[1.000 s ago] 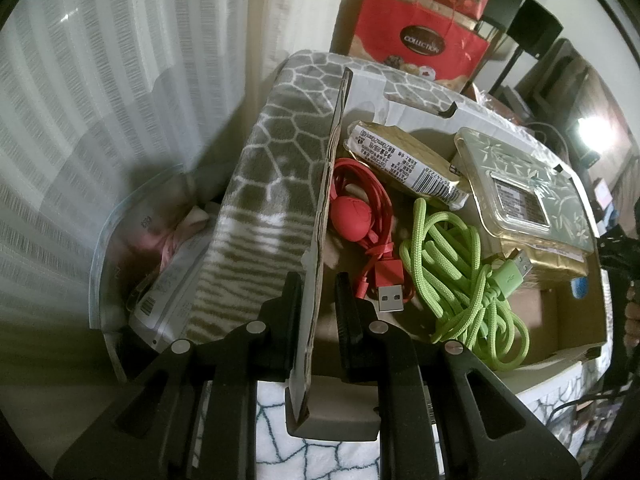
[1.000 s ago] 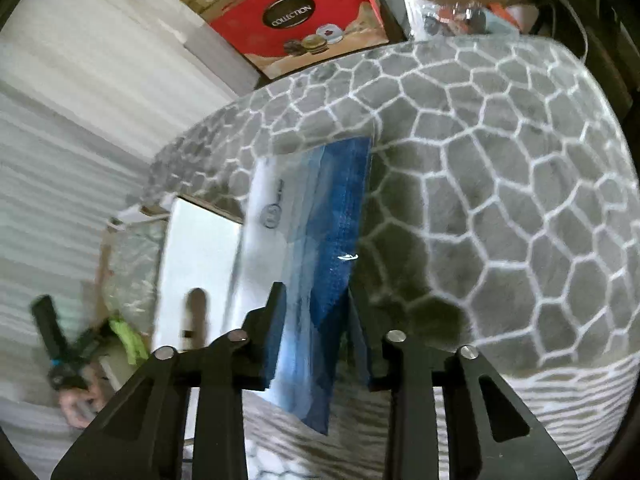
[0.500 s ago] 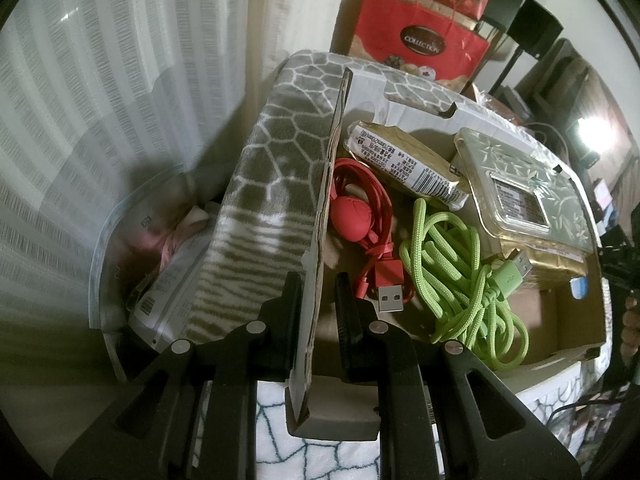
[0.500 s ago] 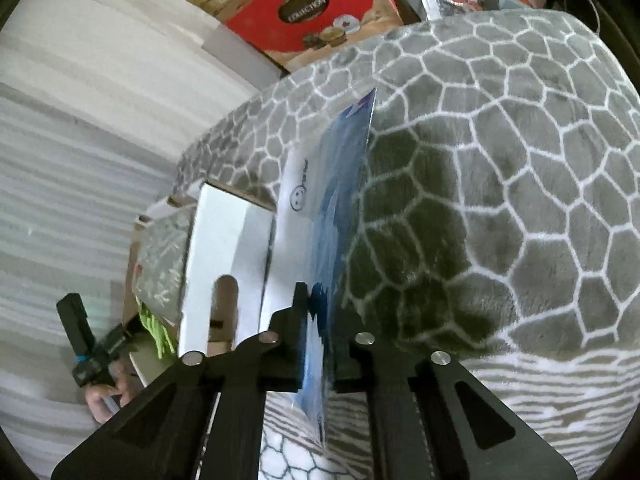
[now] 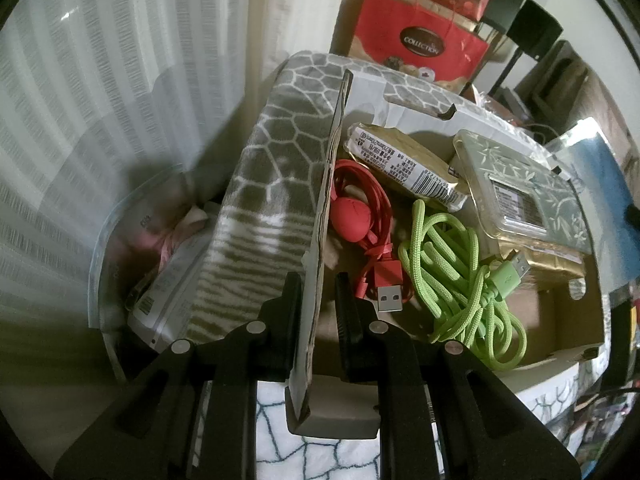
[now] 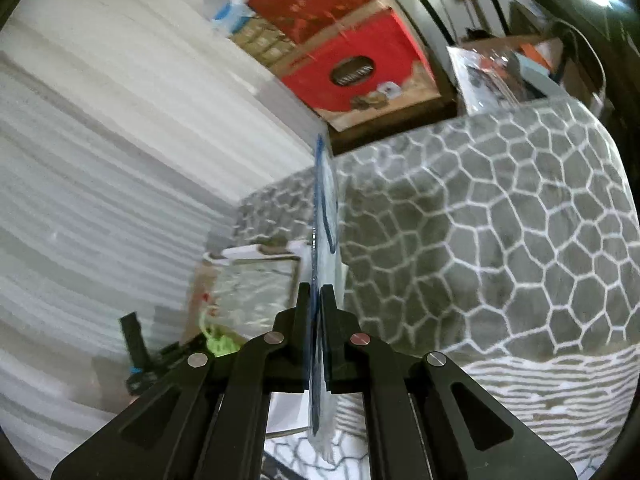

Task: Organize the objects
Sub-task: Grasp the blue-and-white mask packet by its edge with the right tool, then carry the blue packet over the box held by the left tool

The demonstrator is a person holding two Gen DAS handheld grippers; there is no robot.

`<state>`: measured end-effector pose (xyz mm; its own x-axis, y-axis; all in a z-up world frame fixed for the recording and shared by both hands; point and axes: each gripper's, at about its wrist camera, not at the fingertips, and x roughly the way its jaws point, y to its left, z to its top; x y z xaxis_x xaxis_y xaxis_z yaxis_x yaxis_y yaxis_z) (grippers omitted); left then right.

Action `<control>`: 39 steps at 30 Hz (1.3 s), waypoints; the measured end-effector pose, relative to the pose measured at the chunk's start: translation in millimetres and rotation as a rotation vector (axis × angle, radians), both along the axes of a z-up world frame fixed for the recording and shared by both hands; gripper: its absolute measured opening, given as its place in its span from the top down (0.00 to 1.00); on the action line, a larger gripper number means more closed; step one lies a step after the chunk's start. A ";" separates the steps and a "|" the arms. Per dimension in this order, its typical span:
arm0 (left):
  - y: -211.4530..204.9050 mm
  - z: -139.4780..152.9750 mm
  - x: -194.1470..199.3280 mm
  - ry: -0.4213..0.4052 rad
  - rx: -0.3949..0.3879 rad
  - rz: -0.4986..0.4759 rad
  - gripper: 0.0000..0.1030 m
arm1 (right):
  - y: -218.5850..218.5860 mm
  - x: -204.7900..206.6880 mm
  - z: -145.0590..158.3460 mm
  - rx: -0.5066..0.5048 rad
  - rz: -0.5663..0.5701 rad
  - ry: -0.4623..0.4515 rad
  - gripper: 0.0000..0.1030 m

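Lifted off the grey honeycomb blanket (image 6: 500, 240) since a second ago, the blue-and-clear plastic pouch (image 6: 322, 216) now hangs edge-on, pinched between the right gripper (image 6: 316, 300) fingers, which have pressed together. Beside it, the left gripper (image 5: 318, 292) fingers clamp the cardboard box (image 5: 560, 320) wall, holding cables and packets.

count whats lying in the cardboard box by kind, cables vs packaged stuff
cables: 2, red cable and green cable
packages: 2, gold wrapped pack and clear leaf-print pack
total: 4 in the cardboard box
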<state>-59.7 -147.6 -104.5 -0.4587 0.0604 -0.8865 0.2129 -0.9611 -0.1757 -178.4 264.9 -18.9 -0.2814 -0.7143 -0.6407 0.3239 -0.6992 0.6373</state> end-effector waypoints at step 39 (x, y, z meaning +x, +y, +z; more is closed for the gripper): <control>-2.6 9.6 1.0 0.010 0.018 -0.001 0.86 | -134.0 3.5 -4.9 0.203 0.357 0.076 0.78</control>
